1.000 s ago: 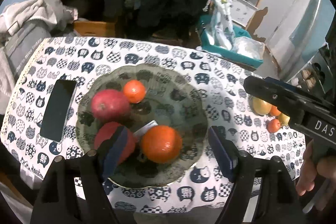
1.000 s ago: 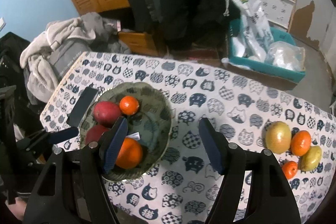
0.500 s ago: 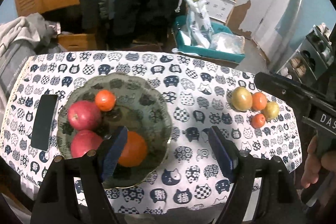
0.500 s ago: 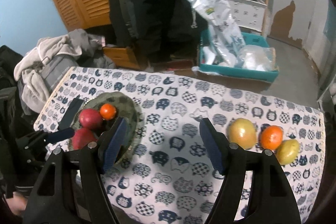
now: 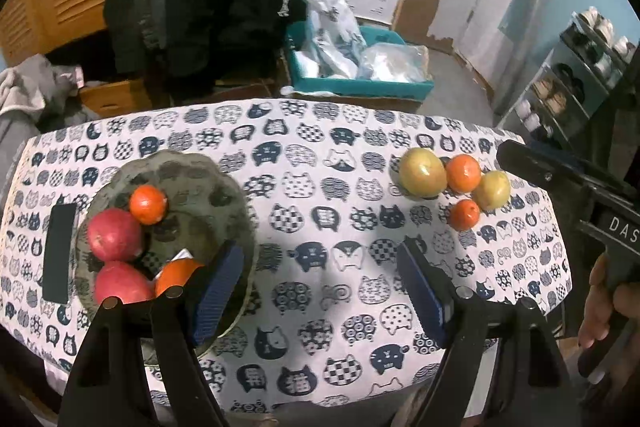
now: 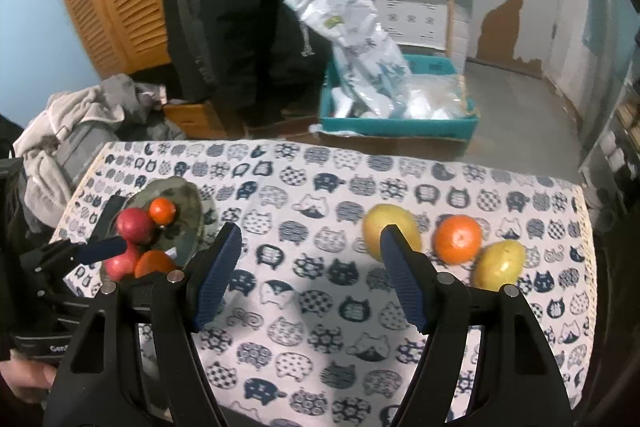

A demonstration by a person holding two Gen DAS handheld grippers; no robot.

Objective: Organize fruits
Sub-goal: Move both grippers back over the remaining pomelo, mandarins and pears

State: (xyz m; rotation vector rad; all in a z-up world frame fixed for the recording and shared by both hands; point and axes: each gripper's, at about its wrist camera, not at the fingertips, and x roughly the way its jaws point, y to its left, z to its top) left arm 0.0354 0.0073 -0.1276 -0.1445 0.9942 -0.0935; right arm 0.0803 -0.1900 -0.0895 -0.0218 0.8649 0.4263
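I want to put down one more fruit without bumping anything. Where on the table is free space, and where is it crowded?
The widest free patch is the tablecloth between the glass plate and the loose fruit cluster. The strip along the far edge is also bare. It is crowded inside the plate, and beside the black phone at its left.

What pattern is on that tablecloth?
The tablecloth is white, printed all over with navy cat heads, some patterned, some solid. It shows best in the left wrist view.
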